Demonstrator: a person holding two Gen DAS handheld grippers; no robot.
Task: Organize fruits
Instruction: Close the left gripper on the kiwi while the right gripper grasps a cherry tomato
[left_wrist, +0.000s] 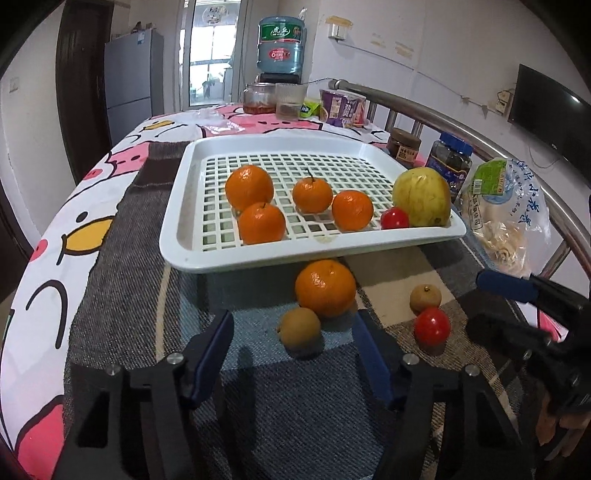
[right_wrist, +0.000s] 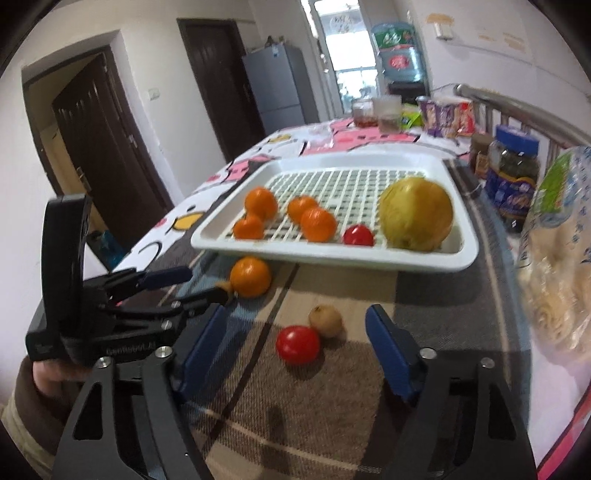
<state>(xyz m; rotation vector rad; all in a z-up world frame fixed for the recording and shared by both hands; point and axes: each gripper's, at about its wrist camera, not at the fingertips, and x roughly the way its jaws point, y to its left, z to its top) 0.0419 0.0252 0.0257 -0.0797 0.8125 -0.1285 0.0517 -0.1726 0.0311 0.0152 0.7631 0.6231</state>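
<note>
Worktop (left_wrist: 110, 295) under a checked woven cloth, cartoon-print cover beyond; jars and snack packets pushed to the far end, likely to leave the near end free for sorting. White slotted tray (left_wrist: 177, 229) sits mid-cloth as the collecting place: it already carries a large yellow-green fruit (left_wrist: 421, 195) in its right near corner, four mandarins (left_wrist: 249, 186) grouped left of centre, and one cherry tomato (left_wrist: 394, 218) touching the big fruit. Still loose on the cloth, just before the tray's near rim: a fifth mandarin (left_wrist: 325, 288), two small brown fruits, probably longans, (left_wrist: 299, 328) and (left_wrist: 425, 297), and a second cherry tomato (left_wrist: 432, 326). Left gripper (left_wrist: 291, 332) points down at the cloth, jaws released, straddling the nearer longan with the mandarin just behind; pads not pressing on it. Right gripper (right_wrist: 295, 332) likewise released, jaws either side of the loose tomato (right_wrist: 297, 344) and its neighbouring longan (right_wrist: 325, 320), no contact. Judgement: both hands are lined up for a paired pick, small fruit first.
</note>
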